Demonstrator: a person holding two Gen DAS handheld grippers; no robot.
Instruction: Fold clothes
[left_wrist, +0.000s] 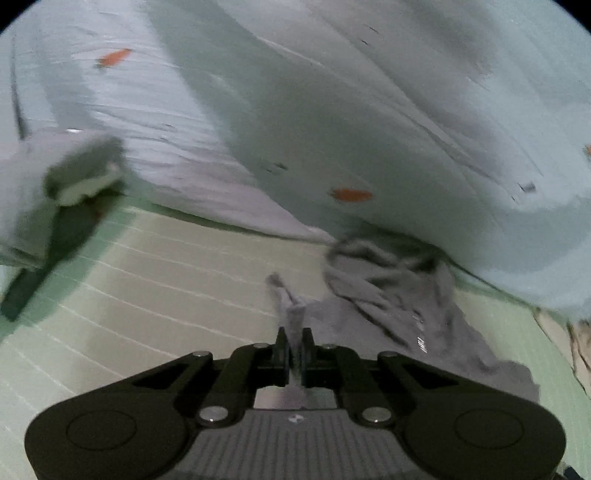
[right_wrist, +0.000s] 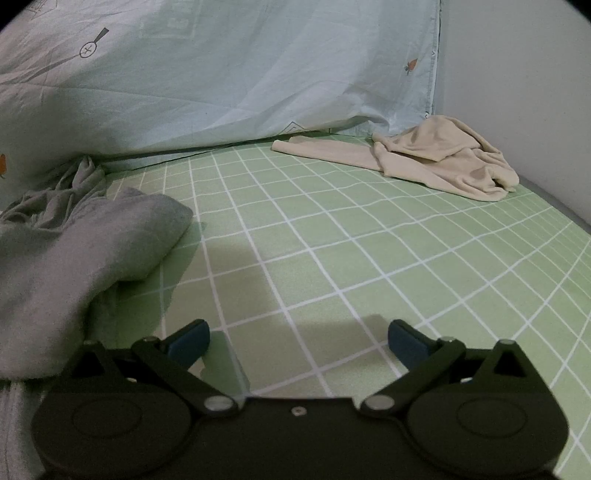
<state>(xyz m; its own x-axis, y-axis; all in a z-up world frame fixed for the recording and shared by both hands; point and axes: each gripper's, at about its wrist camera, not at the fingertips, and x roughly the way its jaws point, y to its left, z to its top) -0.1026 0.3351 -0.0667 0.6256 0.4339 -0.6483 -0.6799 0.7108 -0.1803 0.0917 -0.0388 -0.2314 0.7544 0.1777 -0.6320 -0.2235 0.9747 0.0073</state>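
In the blurred left wrist view, my left gripper (left_wrist: 293, 347) is shut on a thin fold of a grey garment (left_wrist: 388, 299). The rest of that garment trails in a crumpled heap to the right, against the quilt. In the right wrist view the grey garment (right_wrist: 92, 240) bulges at the left, beside my right gripper (right_wrist: 299, 343). That gripper is open, with its blue pads (right_wrist: 192, 341) wide apart and only bare sheet between them. A beige garment (right_wrist: 443, 162) lies crumpled at the far right corner of the bed.
A green sheet with a white grid (right_wrist: 332, 240) covers the bed. A pale blue quilt with orange carrot prints (left_wrist: 351, 110) is piled along the back. A white wall (right_wrist: 517, 74) and the bed's edge are at the right. A blurred grey and dark shape (left_wrist: 74, 184) sits at the left.
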